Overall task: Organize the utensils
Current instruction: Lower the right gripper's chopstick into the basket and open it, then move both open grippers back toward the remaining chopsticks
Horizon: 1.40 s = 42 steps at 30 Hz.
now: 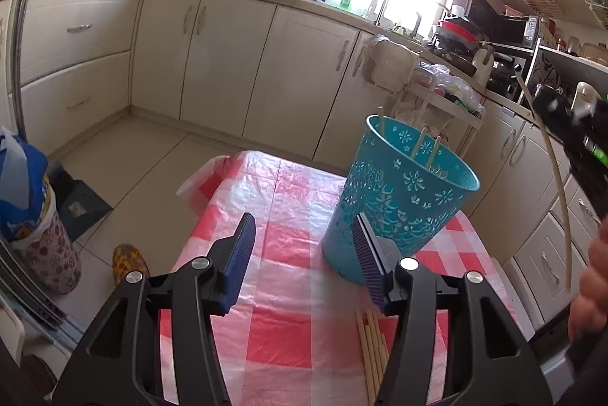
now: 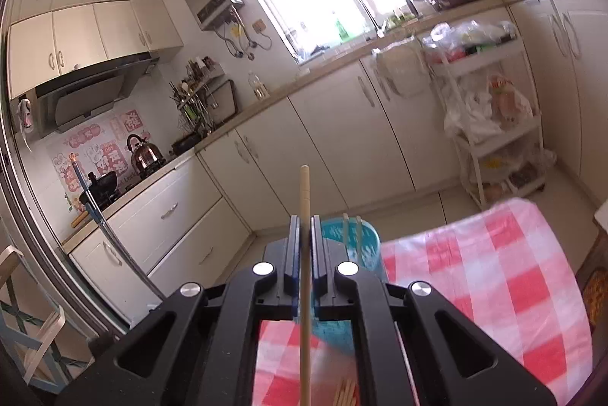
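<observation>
A teal perforated bucket [image 1: 399, 193] stands on the red-and-white checked table [image 1: 288, 292] with three wooden chopsticks [image 1: 420, 143] leaning inside. More chopsticks [image 1: 370, 352] lie on the cloth under my left gripper's right finger. My left gripper [image 1: 304, 246] is open and empty, just left of the bucket. My right gripper [image 2: 304, 235] is shut on a single chopstick [image 2: 304, 200], held above the table near the bucket [image 2: 364, 242]. In the left wrist view the right gripper [image 1: 577, 136] shows at the right edge with that chopstick [image 1: 558, 185] running through it.
Cream kitchen cabinets [image 1: 235, 64] run along the far wall and to the right. A white shelf cart [image 1: 440, 102] with bags stands behind the bucket. A patterned bin [image 1: 41, 235] with a blue bag is on the floor at left.
</observation>
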{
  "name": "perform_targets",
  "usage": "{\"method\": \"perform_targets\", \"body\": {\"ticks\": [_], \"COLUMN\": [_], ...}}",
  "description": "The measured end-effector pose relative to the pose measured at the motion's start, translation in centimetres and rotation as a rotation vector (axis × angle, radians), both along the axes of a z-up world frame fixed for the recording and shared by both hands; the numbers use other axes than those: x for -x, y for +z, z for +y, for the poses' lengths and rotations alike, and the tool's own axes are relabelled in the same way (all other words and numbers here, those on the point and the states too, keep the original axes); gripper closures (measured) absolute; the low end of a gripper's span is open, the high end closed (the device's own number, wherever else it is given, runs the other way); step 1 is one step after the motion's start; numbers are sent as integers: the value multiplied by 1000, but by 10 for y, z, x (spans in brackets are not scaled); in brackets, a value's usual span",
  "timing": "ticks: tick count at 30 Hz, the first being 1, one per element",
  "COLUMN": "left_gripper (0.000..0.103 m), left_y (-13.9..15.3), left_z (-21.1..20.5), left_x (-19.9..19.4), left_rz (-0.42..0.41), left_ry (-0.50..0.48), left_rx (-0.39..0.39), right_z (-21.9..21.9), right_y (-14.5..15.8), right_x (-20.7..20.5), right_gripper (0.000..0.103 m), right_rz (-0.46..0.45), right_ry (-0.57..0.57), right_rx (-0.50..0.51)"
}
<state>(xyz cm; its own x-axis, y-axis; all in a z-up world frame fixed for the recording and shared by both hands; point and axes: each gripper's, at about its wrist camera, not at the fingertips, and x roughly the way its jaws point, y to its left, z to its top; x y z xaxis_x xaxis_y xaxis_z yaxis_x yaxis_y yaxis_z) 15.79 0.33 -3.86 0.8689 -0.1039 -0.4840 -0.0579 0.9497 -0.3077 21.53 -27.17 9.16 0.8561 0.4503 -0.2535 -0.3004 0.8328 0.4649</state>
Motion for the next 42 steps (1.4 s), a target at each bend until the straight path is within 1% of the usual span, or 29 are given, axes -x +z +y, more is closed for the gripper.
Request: {"method": "perform_targets", "body": {"ticks": [3,6,9,12,15,16,18,21,24,27,29,31,33,34,35,36,40,42], "left_gripper": [53,53,53,52,52,52,52,52,52,51,51,49,47,47,46,46,44,43], "left_y": [-5,-6,-8,-9,-13,-14,-16,-16,-13,-9,-6,-4,-4,-4,-4,-4,-1,-1], "left_z": [4,6,9,10,11,12,14,14,14,13,14,15,15,15,14,13,7,4], "left_x": [8,14,19,21,22,22,22,21,23,25,29,32,36,38,40,41,51,57], "left_rz": [0,-3,-4,1,15,17,24,31,27,28,30,37,51,59,68,79,106,118], "left_ry": [-5,-17,-25,-30,-35,-33,-29,-25,-27,-30,-29,-26,-25,-23,-23,-25,-40,-47], "left_rx": [27,45,66,77,87,93,104,120,119,112,107,101,96,95,96,94,76,59], "right_z": [16,28,34,39,43,44,48,58,58,49,41,30,20,15,11,7,-4,0], "right_y": [15,18,11,1,-9,-10,-10,-16,-22,-20,-17,-17,-24,-31,-37,-45,-87,-113], "right_x": [-34,-66,-90,-109,-116,-116,-113,-114,-113,-99,-79,-51,-25,-12,-2,8,42,58], "right_gripper": [97,97,97,97,97,97,97,97,97,97,96,93,81,79,76,76,76,76], "right_rz": [-45,-58,-43,6,60,70,74,102,123,129,112,92,105,117,132,157,290,369], "right_ry": [-22,-63,-114,-136,-123,-110,-111,-79,-61,-55,-55,-57,-55,-55,-57,-57,-33,7], "right_rx": [22,33,36,67,109,110,155,204,220,193,182,181,188,193,202,213,234,262]}}
